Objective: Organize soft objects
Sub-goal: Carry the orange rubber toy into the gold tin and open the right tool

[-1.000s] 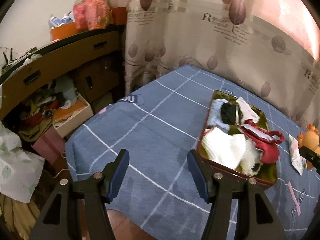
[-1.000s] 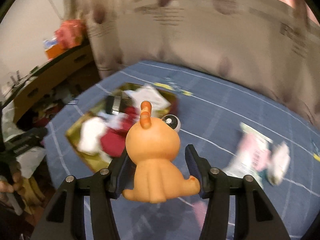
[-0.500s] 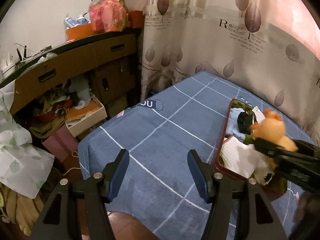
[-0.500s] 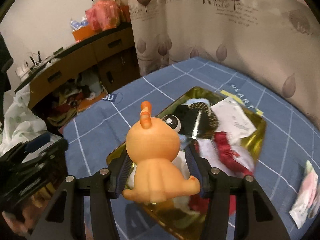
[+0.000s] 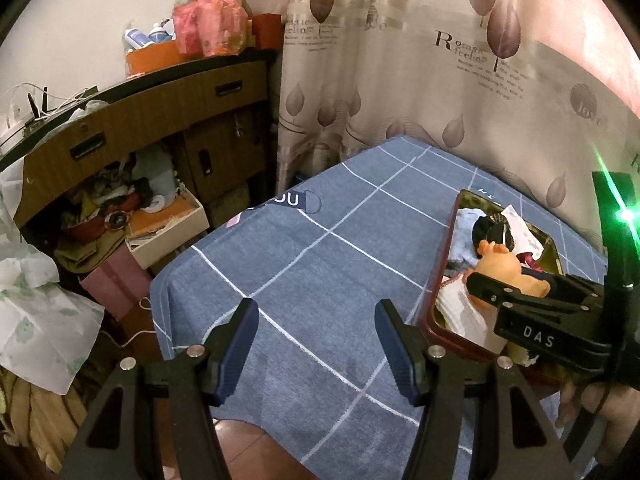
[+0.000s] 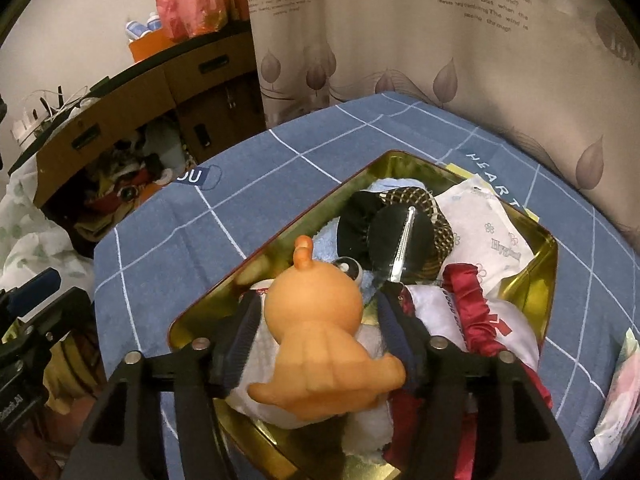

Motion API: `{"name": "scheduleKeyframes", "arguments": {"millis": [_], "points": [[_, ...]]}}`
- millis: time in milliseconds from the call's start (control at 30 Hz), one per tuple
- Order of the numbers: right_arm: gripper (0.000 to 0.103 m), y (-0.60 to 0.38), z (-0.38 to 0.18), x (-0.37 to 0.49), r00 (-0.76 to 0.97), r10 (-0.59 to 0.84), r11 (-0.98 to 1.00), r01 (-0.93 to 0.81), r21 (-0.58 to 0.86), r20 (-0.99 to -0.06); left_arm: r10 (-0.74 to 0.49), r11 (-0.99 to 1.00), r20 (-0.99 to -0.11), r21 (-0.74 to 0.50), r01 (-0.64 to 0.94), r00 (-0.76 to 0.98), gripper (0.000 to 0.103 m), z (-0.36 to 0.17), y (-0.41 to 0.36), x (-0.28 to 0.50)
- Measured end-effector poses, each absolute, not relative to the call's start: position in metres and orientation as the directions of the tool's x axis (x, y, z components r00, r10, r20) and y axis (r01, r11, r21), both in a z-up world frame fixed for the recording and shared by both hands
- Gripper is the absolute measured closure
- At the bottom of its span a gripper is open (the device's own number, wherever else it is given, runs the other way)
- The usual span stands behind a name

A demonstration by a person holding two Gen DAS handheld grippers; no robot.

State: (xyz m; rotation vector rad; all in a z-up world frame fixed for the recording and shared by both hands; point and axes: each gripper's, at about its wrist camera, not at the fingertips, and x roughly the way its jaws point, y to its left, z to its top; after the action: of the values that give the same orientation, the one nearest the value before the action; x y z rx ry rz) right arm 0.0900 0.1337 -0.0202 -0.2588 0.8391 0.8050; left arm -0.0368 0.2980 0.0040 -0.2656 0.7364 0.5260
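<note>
An orange soft toy point(image 6: 316, 344) sits between the fingers of my right gripper point(image 6: 318, 320), low over white cloth in the gold tray point(image 6: 400, 160). The jaws stand wide and I see gaps at both sides of the toy, so the gripper is open. The tray holds a black hat point(image 6: 394, 228), a white packet point(image 6: 488, 224), a red cloth point(image 6: 476, 304) and a light blue towel point(image 6: 326, 236). In the left wrist view the toy point(image 5: 500, 268) and tray point(image 5: 444, 280) lie at the right. My left gripper point(image 5: 316, 344) is open and empty over the blue checked cloth point(image 5: 320, 248).
A pink and white packet point(image 6: 624, 400) lies on the cloth right of the tray. A leaf-patterned curtain point(image 5: 440, 80) hangs behind the table. A wooden cabinet point(image 5: 140, 120) with cluttered shelves, an open box point(image 5: 168, 232) and a white bag point(image 5: 36, 320) stand to the left.
My right gripper carried the orange toy leftward to the tray, lowered it onto the white cloth and opened its jaws. My left gripper stayed open and shifted slightly left.
</note>
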Motion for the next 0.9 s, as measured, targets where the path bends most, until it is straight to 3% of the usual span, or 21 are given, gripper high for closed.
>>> {"name": "scheduleKeyframes", "arguments": {"millis": [267,600,900], "points": [[0.024,0.119,-0.003,0.077,0.426,0.56,0.682,-0.724,0.103,-0.711,0.359,0.844,-0.697,-0.041,-0.534,0.621,0.041,0.003,0.294,-0.037],[0.02,0.06,0.034,0.052,0.461,0.618,0.685,-0.713,0.149,-0.637,0.356,0.848,-0.702,-0.035,-0.529,0.617,0.041,0.003,0.292,-0.035],[0.018,-0.047,0.025,0.068,0.58,0.479,0.83,-0.545,0.123,-0.659,0.336,0.851,-0.718,-0.046,-0.523,0.609,0.041,-0.001,0.29,-0.034]]}}
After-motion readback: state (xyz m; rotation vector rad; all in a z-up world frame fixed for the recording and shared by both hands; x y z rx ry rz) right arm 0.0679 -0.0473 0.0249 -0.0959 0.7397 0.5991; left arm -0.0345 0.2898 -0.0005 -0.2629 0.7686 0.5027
